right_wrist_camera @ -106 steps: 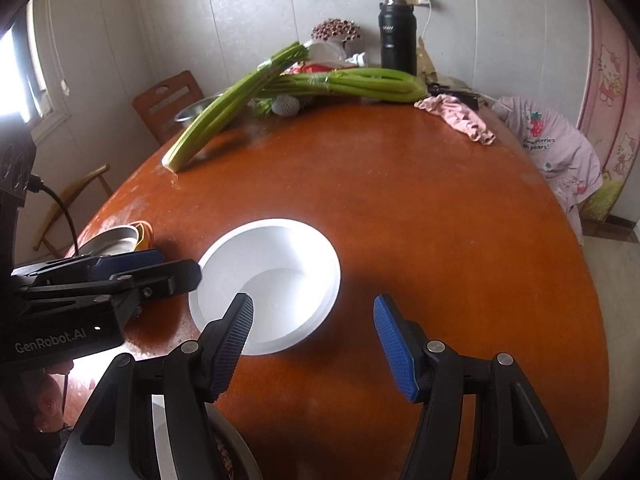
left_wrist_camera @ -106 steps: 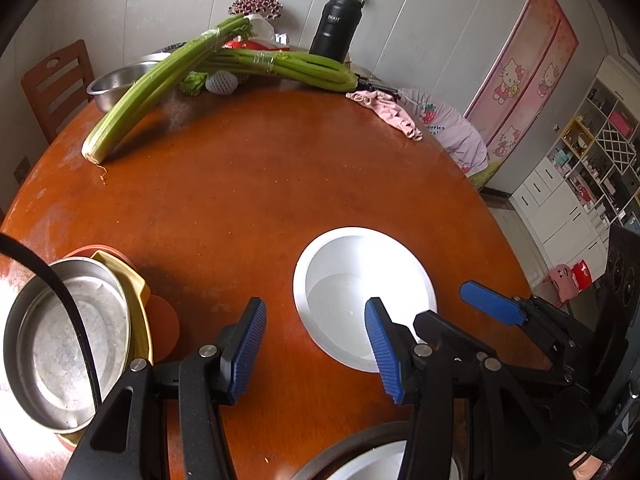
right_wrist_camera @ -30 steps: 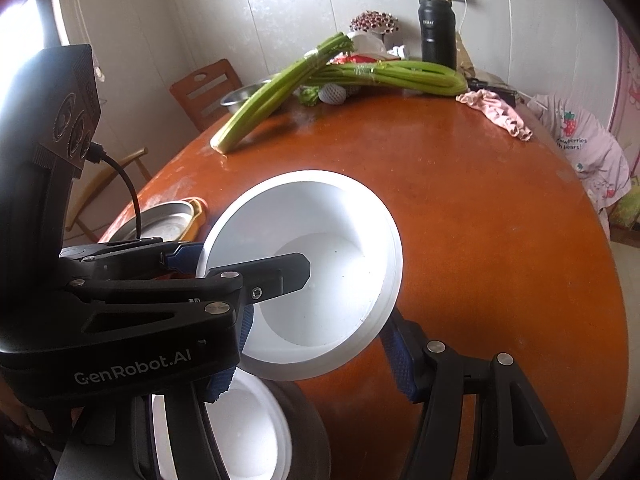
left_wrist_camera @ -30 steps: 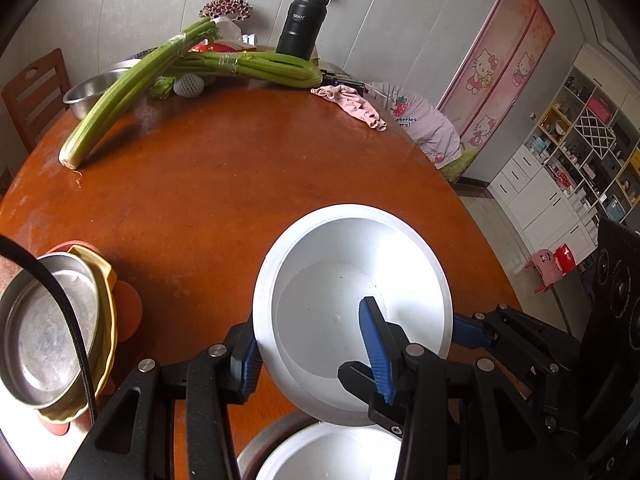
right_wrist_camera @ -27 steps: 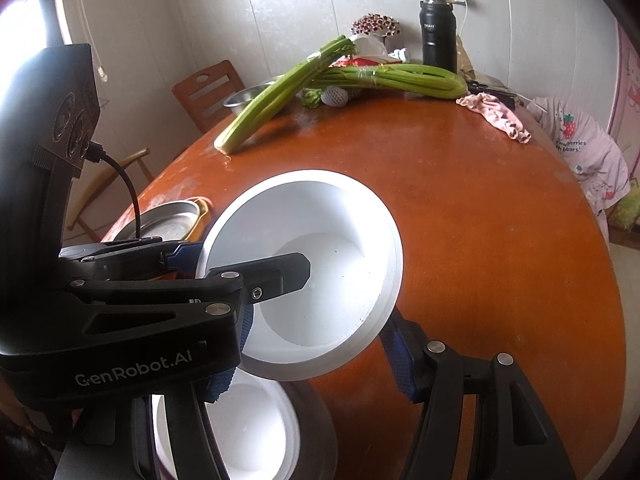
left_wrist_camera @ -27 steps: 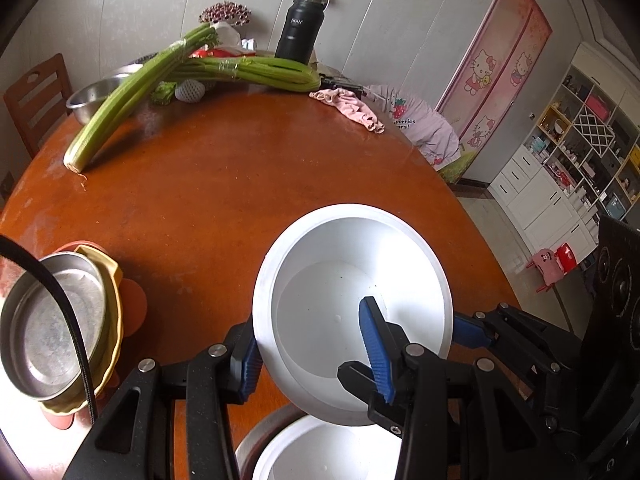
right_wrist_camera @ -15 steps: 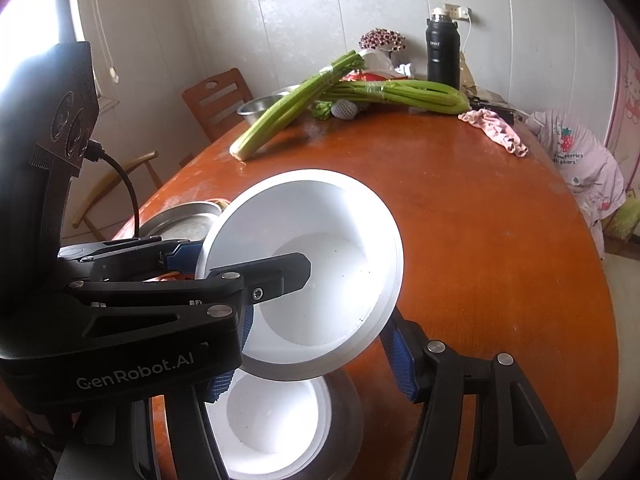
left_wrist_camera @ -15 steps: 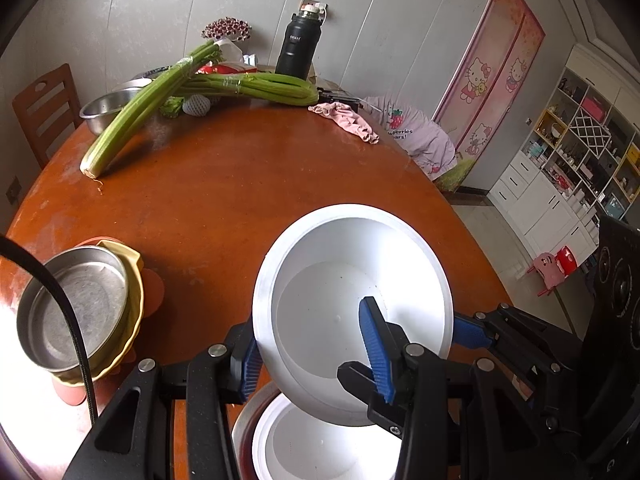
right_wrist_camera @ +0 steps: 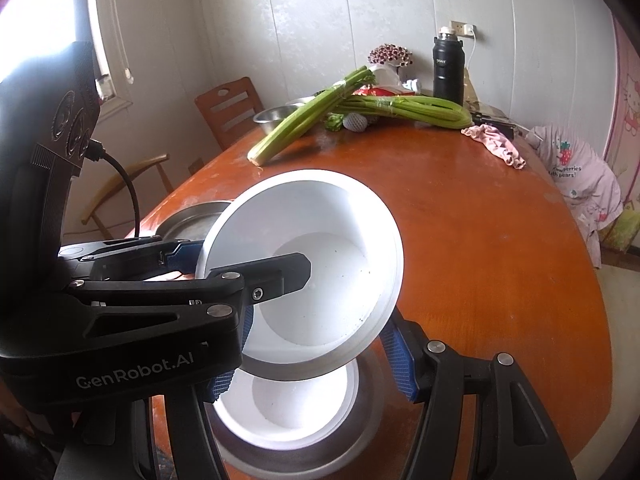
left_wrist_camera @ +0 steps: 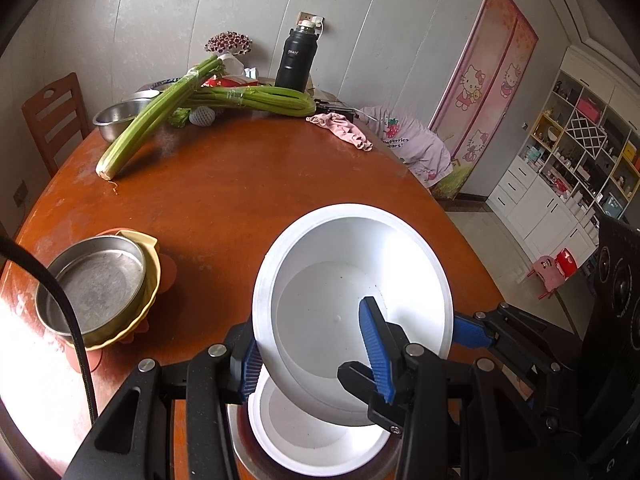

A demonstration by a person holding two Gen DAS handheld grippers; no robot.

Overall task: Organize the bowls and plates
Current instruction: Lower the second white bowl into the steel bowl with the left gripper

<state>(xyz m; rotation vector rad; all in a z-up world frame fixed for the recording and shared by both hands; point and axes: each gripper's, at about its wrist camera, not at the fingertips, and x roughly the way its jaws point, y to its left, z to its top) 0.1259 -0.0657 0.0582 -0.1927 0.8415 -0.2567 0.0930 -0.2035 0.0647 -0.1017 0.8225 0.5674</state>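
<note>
The left tongs (left_wrist_camera: 316,344) are clamped on the near rim of a white bowl (left_wrist_camera: 352,300), one blue pad outside the wall and the other inside the basin. The right tongs (right_wrist_camera: 310,354) grip the same bowl across its lower rim, a pad on each side, so both pairs carry it together. The bowl is tilted, its mouth turned up and away, and it hangs clear of the tabletop (left_wrist_camera: 248,184). Directly under it sits a second white bowl (left_wrist_camera: 316,436) nested in a steel bowl (right_wrist_camera: 360,436). To the left, near the table's edge, a steel pan (left_wrist_camera: 94,286) rests in a yellow dish (left_wrist_camera: 150,292). Far across the tabletop lie long celery stalks (left_wrist_camera: 160,116), another metal basin (left_wrist_camera: 114,118), a black flask (left_wrist_camera: 298,60) and a pink cloth (left_wrist_camera: 342,130), all well apart from the held bowl
</note>
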